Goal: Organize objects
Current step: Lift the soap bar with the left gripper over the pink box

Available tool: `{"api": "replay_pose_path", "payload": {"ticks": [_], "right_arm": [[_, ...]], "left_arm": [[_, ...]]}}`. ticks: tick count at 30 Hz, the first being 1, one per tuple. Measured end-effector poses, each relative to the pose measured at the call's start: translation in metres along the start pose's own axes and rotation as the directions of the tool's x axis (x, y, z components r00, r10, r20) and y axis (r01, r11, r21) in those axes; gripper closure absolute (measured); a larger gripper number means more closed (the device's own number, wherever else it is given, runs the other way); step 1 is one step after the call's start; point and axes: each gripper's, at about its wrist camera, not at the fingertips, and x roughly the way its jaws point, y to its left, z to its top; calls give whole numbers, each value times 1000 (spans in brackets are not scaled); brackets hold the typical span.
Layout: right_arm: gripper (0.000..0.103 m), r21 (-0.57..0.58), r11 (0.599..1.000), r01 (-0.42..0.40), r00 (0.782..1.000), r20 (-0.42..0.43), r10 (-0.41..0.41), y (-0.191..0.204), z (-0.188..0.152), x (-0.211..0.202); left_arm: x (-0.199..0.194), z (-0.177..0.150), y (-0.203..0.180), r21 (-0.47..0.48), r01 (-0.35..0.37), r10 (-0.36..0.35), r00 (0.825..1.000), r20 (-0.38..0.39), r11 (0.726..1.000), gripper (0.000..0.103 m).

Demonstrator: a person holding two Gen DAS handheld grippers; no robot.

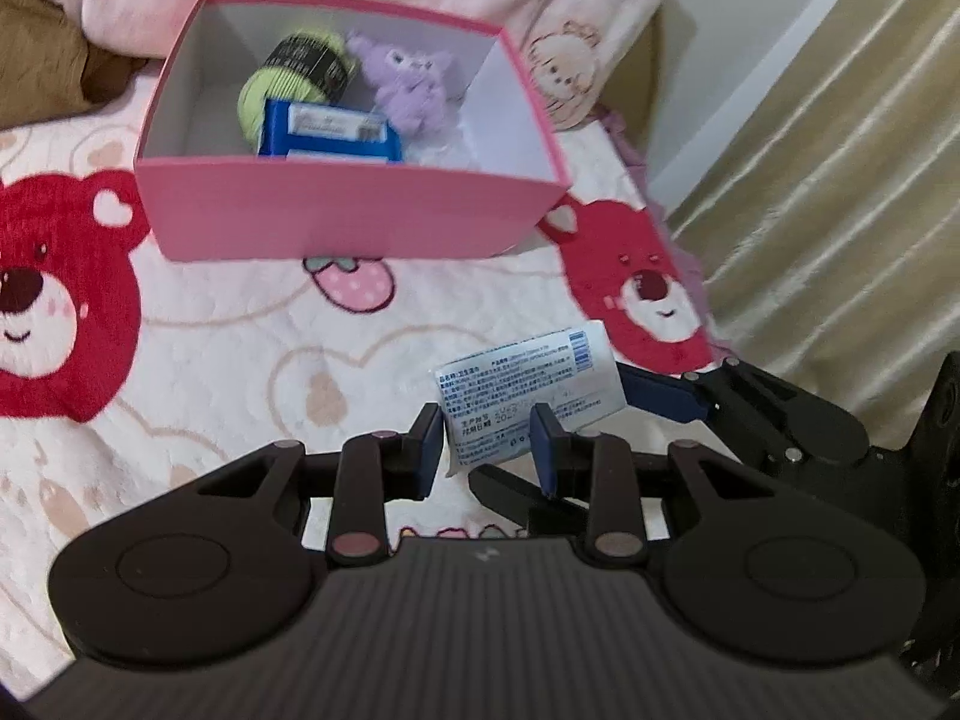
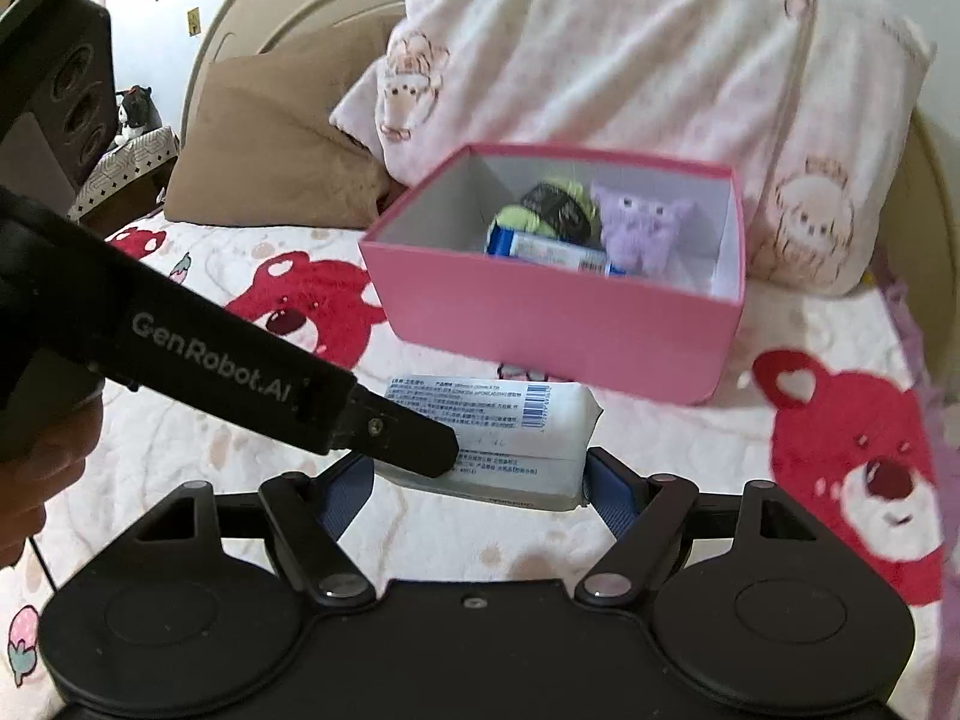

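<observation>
A white tissue packet [image 1: 528, 384] [image 2: 510, 438] with printed text and a barcode lies on the bear-print blanket in front of a pink box [image 1: 354, 210] [image 2: 558, 324]. The box holds a green yarn ball [image 1: 288, 84], a purple plush toy [image 1: 408, 84] [image 2: 645, 228] and a blue packet [image 1: 330, 135] [image 2: 540, 252]. My right gripper [image 2: 480, 480] is shut on the white packet, a blue pad at each side. My left gripper [image 1: 489, 450] is open, its fingertips at the packet's near edge; the packet is between them but not clamped.
Pink cartoon pillows [image 2: 630, 60] and a brown pillow [image 2: 276, 150] lie behind the box. Beige curtains [image 1: 840, 150] hang at the right. The bed's blanket [image 1: 210, 360] stretches left of the packet. A nightstand with a small figure [image 2: 135, 114] stands at far left.
</observation>
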Motion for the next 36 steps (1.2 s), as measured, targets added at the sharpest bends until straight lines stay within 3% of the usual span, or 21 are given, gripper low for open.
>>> {"api": "replay_pose_path", "payload": {"ticks": [10, 21, 24, 29, 32, 36], "right_arm": [[22, -119, 991, 67, 995, 83, -58, 15, 28, -35], [24, -164, 986, 22, 993, 114, -3, 3, 83, -38], [29, -163, 987, -18, 991, 129, 39, -2, 97, -38], [50, -160, 987, -28, 989, 139, 51, -12, 119, -20], [54, -138, 990, -25, 989, 138, 44, -19, 135, -2], [54, -117, 993, -13, 994, 108, 26, -27, 155, 34]], "left_arm": [[-34, 17, -14, 32, 42, -44, 998, 42, 999, 74], [-66, 73, -16, 41, 6, -11, 994, 109, 999, 74], [-79, 91, -12, 42, -12, 6, 990, 140, 999, 74], [-84, 121, -11, 65, -83, 71, 982, 178, 994, 74], [-74, 140, -8, 52, -112, 99, 974, 201, 992, 74], [-44, 164, 11, -35, -95, 100, 971, 217, 995, 72]]}}
